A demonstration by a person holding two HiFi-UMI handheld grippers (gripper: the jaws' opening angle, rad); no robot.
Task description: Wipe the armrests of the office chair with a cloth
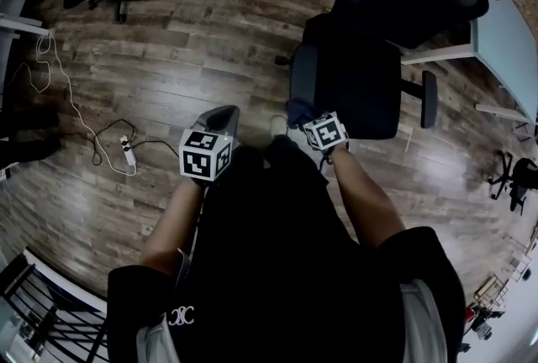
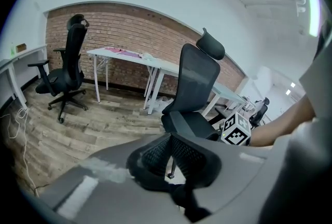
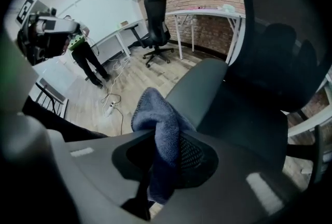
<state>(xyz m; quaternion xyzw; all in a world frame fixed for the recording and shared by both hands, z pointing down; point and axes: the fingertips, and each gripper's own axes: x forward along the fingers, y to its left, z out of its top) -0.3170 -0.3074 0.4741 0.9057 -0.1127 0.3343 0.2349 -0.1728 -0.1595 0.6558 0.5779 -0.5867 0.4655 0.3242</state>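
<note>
**Cloth at the front end of the near armrest, spare gripper kept back**

The right gripper had its jaws clamped on a blue cloth. The cloth bunched up past the jaw tips into a soft wad, probably so that a thick pad of fabric, not the hard jaws, would meet the chair. In the head view the wad sat at the front end of the near armrest of the office chair. Whether it pressed on the pad or hung just above it could not be told. That position looked like the start of a stroke along the pad toward the backrest.

The left gripper hung over the wooden floor, well apart from the chair. Its jaws were drawn together with nothing between them. It seemed to be held back, since one gripper is enough for wiping.

The cloth looked nubbly and thick, like terry or microfibre, and folded limply over itself. The armrest pad was smooth, matte, dark grey and long, with rounded ends. The backrest above it was dark mesh. The far armrest stood at the seat's other edge, with no cloth near it. The jaws' inner faces had a fine gridded texture.
</note>
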